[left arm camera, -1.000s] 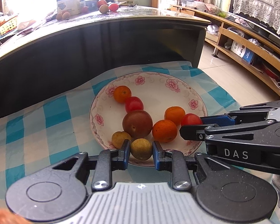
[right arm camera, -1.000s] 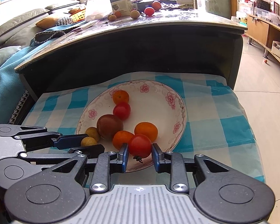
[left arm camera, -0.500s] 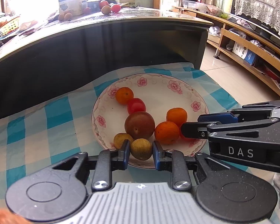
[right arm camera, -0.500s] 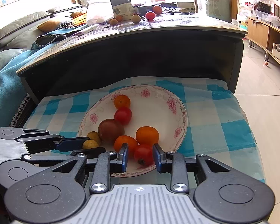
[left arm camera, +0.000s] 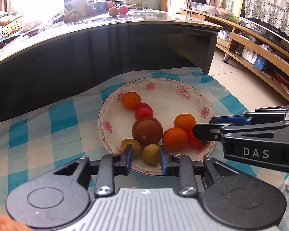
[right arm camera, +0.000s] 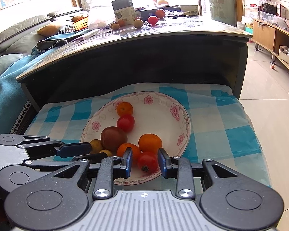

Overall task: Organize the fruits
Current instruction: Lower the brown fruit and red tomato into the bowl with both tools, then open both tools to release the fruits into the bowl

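Note:
A white flowered plate (left arm camera: 163, 94) (right arm camera: 160, 102) lies on a blue checked cloth and holds several fruits: oranges, red tomatoes, a dark plum (left arm camera: 146, 130) (right arm camera: 113, 139) and two yellow-green fruits. My left gripper (left arm camera: 145, 154) is open, its fingers either side of a yellow-green fruit (left arm camera: 150, 154) resting on the plate's near rim. My right gripper (right arm camera: 144, 162) is open around a red tomato (right arm camera: 147, 162) resting on the plate; gaps show on both sides. The right gripper also shows from the side in the left wrist view (left arm camera: 212, 129).
A dark table (right arm camera: 163, 38) rises behind the cloth, with more fruits (right arm camera: 153, 19) and a box (right arm camera: 123, 11) on top. A sofa with a teal cover (right arm camera: 7, 73) is to the left. Wooden shelves (left arm camera: 260, 57) and tiled floor lie to the right.
Both grippers have opened: the yellow-green fruit and the red tomato, held before, now rest on the plate. Both grippers have pulled back a little.

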`<state>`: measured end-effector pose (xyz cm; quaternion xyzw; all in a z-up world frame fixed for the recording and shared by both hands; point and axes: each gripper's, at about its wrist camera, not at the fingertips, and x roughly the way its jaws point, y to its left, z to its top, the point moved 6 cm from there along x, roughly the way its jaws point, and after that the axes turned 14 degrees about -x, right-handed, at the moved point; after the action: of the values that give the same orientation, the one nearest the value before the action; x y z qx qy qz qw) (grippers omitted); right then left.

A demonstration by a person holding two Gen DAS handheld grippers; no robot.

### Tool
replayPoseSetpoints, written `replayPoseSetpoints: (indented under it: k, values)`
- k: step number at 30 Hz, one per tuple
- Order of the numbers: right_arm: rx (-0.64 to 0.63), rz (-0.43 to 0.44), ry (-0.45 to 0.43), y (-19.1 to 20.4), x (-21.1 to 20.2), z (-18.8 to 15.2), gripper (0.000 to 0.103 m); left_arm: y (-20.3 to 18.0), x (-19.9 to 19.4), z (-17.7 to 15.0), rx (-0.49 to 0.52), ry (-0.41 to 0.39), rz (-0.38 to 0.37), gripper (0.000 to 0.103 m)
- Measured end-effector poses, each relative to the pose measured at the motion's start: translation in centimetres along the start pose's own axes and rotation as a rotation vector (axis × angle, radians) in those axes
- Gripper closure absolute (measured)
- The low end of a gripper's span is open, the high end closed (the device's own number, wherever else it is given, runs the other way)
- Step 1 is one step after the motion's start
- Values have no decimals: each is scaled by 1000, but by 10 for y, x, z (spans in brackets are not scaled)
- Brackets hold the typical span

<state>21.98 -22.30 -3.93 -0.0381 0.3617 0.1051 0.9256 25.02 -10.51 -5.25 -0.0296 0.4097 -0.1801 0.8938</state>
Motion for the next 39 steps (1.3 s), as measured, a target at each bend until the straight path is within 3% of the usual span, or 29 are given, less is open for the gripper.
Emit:
replayPoseSetpoints:
  k: [16, 27, 39]
  values:
    - [1, -18, 11, -1, -7, -4, 76, 1, -11, 2, -20, -25, 25, 53]
    - [10, -23, 8, 0, -14, -6, 70, 8, -18, 2, -40, -52, 76, 30]
    - [16, -20, 12, 1, -19, -8, 69, 13, -27, -7, -74, -41, 115, 22]
